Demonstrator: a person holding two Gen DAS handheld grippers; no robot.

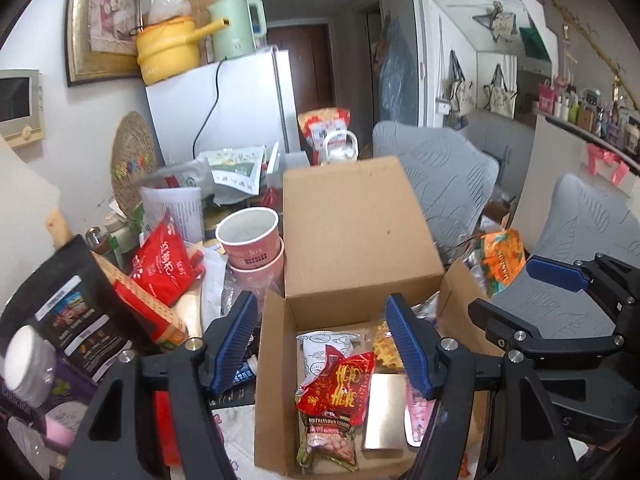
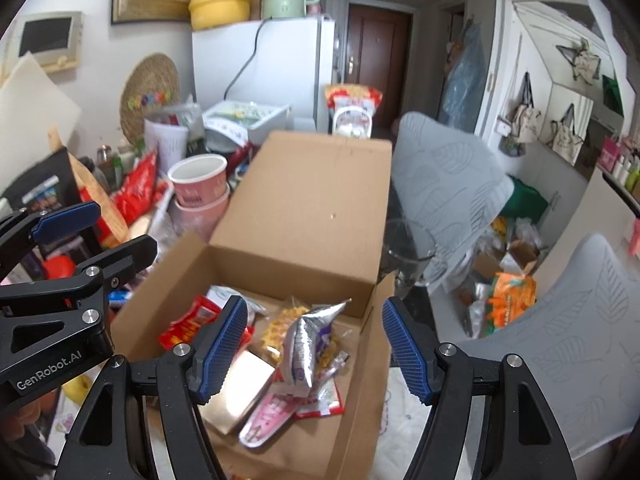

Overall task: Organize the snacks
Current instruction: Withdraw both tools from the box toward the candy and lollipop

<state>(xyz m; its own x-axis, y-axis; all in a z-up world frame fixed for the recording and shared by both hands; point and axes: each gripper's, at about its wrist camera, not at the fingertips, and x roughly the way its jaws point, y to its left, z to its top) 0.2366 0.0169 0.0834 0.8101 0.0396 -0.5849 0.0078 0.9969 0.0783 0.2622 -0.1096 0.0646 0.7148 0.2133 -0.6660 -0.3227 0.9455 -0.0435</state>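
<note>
both tongs, left [image 1: 322, 346] and right [image 2: 314, 350], hang spread and empty above the snack-filled cardboard box [image 2: 304, 208], lid at 12 o'clock.

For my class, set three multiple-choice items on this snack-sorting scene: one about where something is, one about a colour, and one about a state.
1. Where do the pink paper cups stand?
A. inside the cardboard box
B. left of the cardboard box, outside it
C. on the fridge

2. What colour is the pot on the fridge?
A. yellow
B. blue
C. black

3. How is the cardboard box?
A. taped shut
B. open and empty
C. open with snack packets inside

Answers:
1 B: the stacked cups sit on the cluttered table beside the box's left wall.
2 A: the pot is yellow, next to a pale green kettle.
3 C: the lid stands up, and packets such as the red packet lie inside.
</note>
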